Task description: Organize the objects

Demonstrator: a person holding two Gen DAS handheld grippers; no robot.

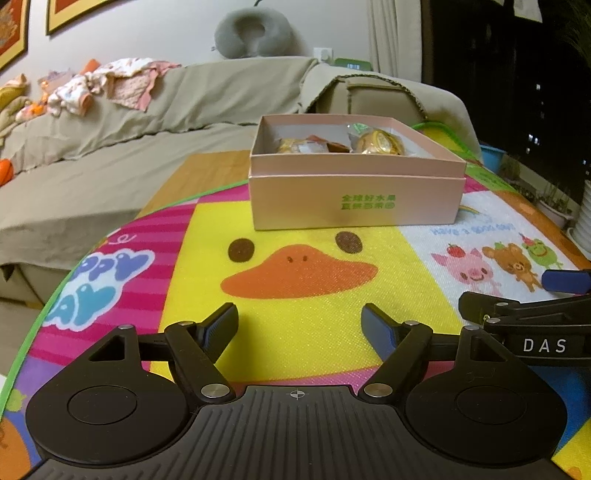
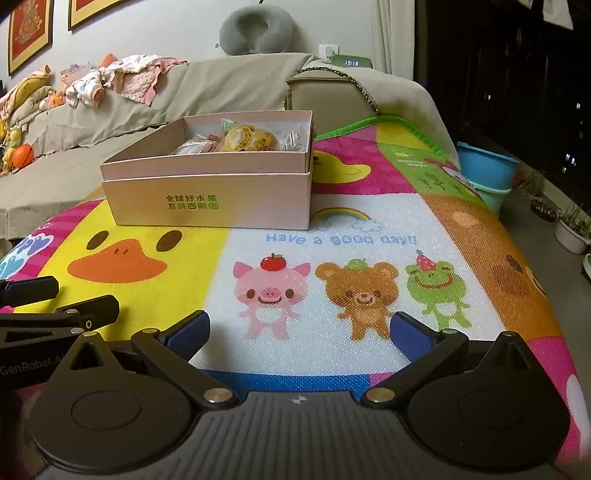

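A pink cardboard box [image 1: 354, 201] with green lettering stands on a colourful cartoon play mat [image 1: 306, 332]. Inside it lie several wrapped snacks [image 1: 378, 142], yellow and orange. The box also shows in the right wrist view [image 2: 207, 201], with the snacks [image 2: 245, 138] in its far part. My left gripper [image 1: 299, 325] is open and empty, low over the yellow duck print, well short of the box. My right gripper [image 2: 299, 332] is open and empty over the pig and bear print, to the right of the box. Each gripper shows at the edge of the other's view.
A beige covered sofa [image 1: 147, 110] with loose baby clothes [image 1: 110, 83] runs behind and to the left of the mat. A grey neck pillow [image 2: 255, 29] sits on its back. Blue and teal tubs [image 2: 487, 177] and plant pots [image 2: 572, 229] stand at the right.
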